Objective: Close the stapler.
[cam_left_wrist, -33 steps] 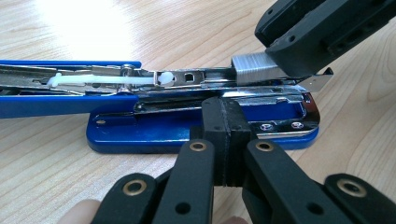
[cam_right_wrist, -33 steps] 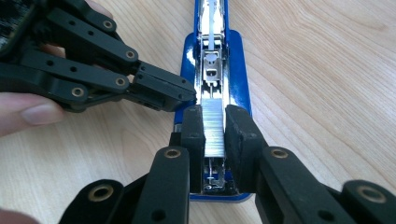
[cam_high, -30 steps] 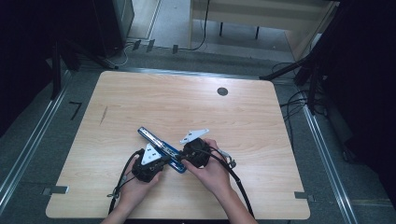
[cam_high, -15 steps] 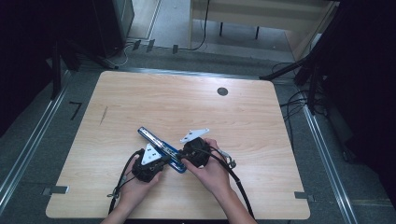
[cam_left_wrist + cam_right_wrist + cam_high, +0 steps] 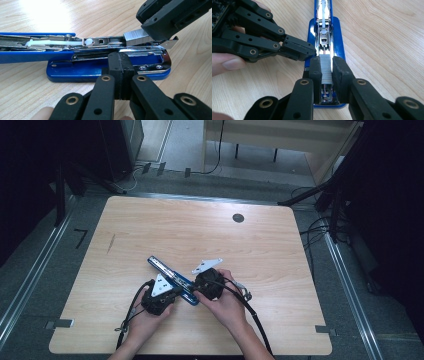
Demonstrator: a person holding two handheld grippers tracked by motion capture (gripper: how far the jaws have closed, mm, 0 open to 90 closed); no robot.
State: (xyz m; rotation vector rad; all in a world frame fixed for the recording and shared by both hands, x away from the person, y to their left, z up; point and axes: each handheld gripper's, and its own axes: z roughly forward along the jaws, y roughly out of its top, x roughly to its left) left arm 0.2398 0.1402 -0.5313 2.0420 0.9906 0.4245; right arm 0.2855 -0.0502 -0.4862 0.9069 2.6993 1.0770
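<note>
Nothing has moved: our left gripper (image 5: 119,75), fingers clenched, pins the open stapler (image 5: 82,62); our right gripper (image 5: 326,72) clamps the staple strip (image 5: 326,67), not yet seated in its channel.

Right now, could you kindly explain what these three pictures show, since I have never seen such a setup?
No robot here: a person sits at a wooden table and holds a two-jaw tool in each hand. The high view looks down from above; the other two come from cameras riding on each tool. On the table lies an opened blue stapler. The left gripper is shut and presses against the stapler's base edge to steady it. The right gripper is shut on a strip of staples, held over the stapler's open metal channel.
</note>
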